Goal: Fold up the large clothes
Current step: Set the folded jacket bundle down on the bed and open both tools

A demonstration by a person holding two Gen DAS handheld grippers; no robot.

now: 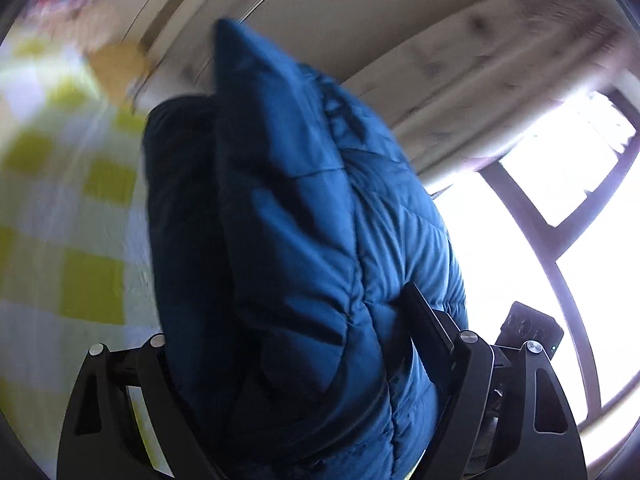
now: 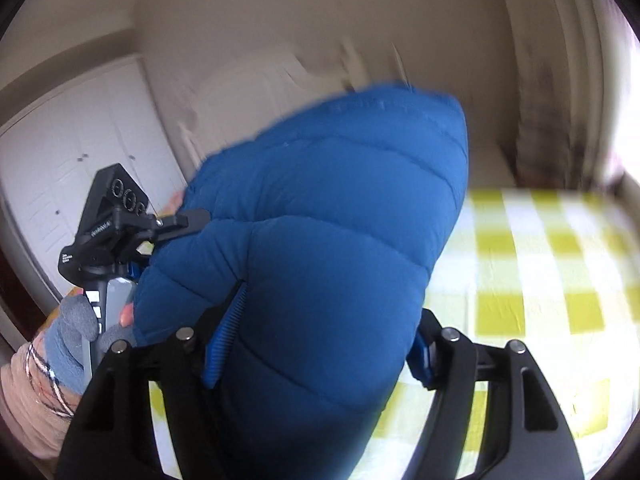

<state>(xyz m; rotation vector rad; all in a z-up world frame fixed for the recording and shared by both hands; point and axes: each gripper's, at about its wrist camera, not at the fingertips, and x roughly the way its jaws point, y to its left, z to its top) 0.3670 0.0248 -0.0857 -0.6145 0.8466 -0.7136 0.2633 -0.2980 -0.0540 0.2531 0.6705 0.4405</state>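
A blue quilted puffer jacket [image 1: 304,240] fills the middle of both views, held up in the air above a bed. My left gripper [image 1: 288,332] is shut on a thick fold of the jacket; its fingers press in from both sides. My right gripper [image 2: 320,340] is shut on another bunch of the same jacket [image 2: 332,216], with blue finger pads [image 2: 226,340] against the fabric. The left gripper also shows in the right wrist view [image 2: 120,232], held by a gloved hand at the jacket's left edge.
A yellow and white checked bedsheet [image 2: 540,280] lies below and to the right, and it shows at the left in the left wrist view [image 1: 60,200]. White wardrobe doors [image 2: 60,176] stand at the left. A bright window [image 1: 560,208] and curtain [image 1: 480,80] are at the right.
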